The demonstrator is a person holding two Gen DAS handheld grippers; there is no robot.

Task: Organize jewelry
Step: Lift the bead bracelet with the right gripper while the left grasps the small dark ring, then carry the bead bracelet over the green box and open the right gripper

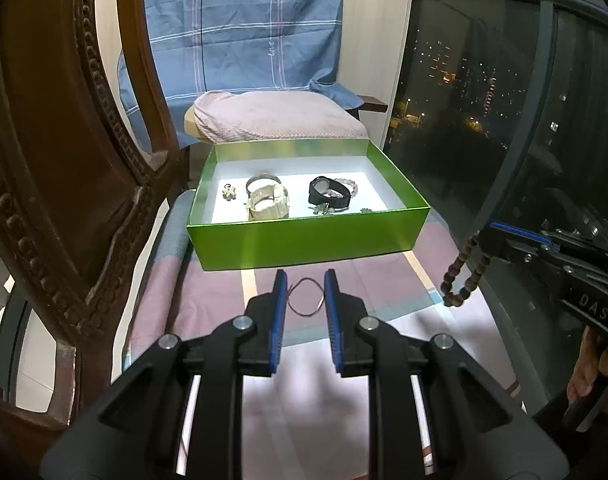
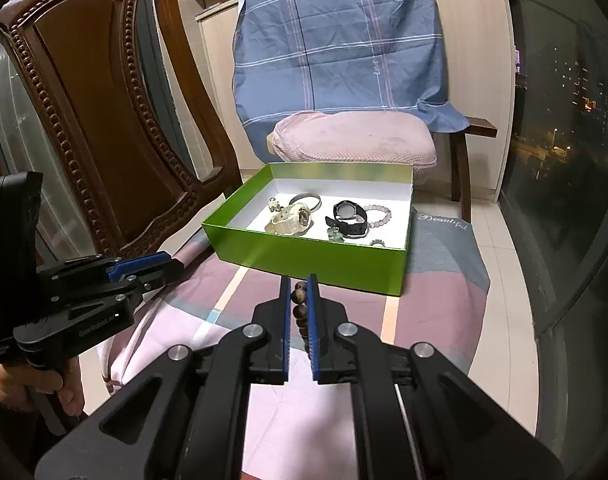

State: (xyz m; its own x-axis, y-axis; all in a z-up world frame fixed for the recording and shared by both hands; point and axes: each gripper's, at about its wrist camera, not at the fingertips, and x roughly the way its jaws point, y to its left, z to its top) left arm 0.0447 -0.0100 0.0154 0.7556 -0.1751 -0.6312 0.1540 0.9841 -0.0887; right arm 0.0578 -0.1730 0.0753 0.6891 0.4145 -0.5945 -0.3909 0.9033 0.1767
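I have both grippers loaded and poised just short of the green box [image 1: 304, 236], which sits open on the patterned cloth [image 1: 208, 296] so pieces can be dropped in from above.

My left gripper [image 1: 306, 292] is narrowed onto a thin wire bangle [image 1: 306, 298], each blue pad touching one side of the ring; the ring stands on edge between them, a light pinch across its width that should keep it from swinging.

My right gripper [image 2: 299, 300] is clamped tight on a brown wooden bead bracelet [image 2: 300, 308]. From the left wrist view the rest of that strand hangs in a loop below the jaws, clear of the cloth, so I judge it will trail when carried.

Inside the box already lie a cream watch [image 2: 290, 220], a metal bangle [image 2: 306, 200], a black watch [image 2: 346, 216], a pink bead bracelet [image 2: 380, 216] and some small charms, leaving bare floor near the front wall. Both held pieces seem bound for there.
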